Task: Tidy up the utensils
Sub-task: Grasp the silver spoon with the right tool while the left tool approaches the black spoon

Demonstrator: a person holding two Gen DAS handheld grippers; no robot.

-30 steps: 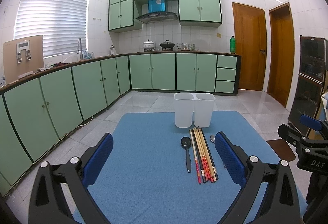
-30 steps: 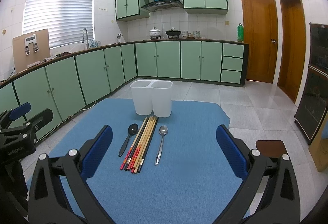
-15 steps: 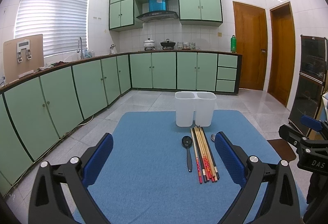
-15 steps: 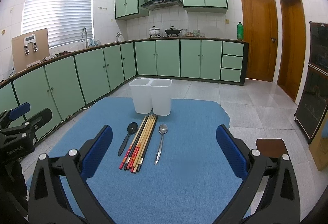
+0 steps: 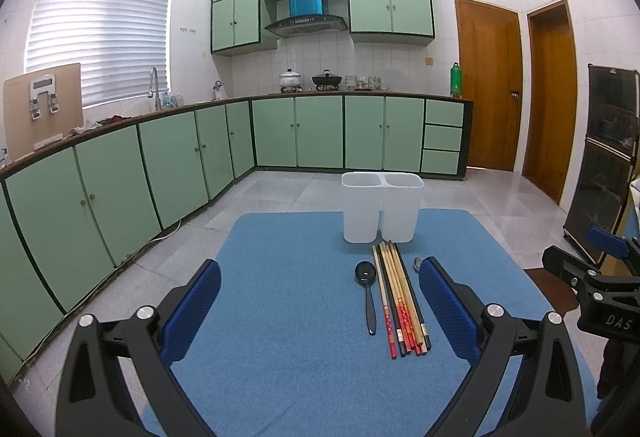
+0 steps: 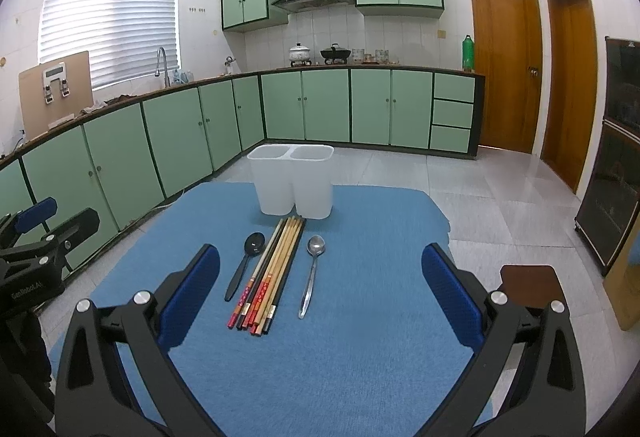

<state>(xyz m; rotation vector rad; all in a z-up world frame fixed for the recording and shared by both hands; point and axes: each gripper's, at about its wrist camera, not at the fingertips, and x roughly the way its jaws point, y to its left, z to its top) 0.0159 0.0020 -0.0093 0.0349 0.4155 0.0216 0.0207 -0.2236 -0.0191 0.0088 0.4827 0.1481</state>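
Note:
A white two-compartment holder (image 5: 382, 211) (image 6: 292, 185) stands upright at the far side of the blue mat (image 5: 288, 317) (image 6: 360, 337). In front of it lie a black spoon (image 5: 368, 293) (image 6: 245, 264), a bundle of several chopsticks (image 5: 400, 301) (image 6: 272, 273) and a metal spoon (image 6: 312, 271), mostly hidden behind my left finger in the left wrist view (image 5: 417, 263). My left gripper (image 5: 320, 313) is open and empty, left of the utensils. My right gripper (image 6: 320, 293) is open and empty, with the utensils ahead between its fingers.
The mat's edges drop off to a tiled floor (image 6: 480, 189). Green kitchen cabinets (image 5: 160, 165) run along the left and back. A brown stool (image 6: 528, 283) stands right of the mat. A dark glass cabinet (image 5: 608, 157) is at the far right.
Both grippers have crept slightly forward and the views shifted a little. Nothing on the mat has moved.

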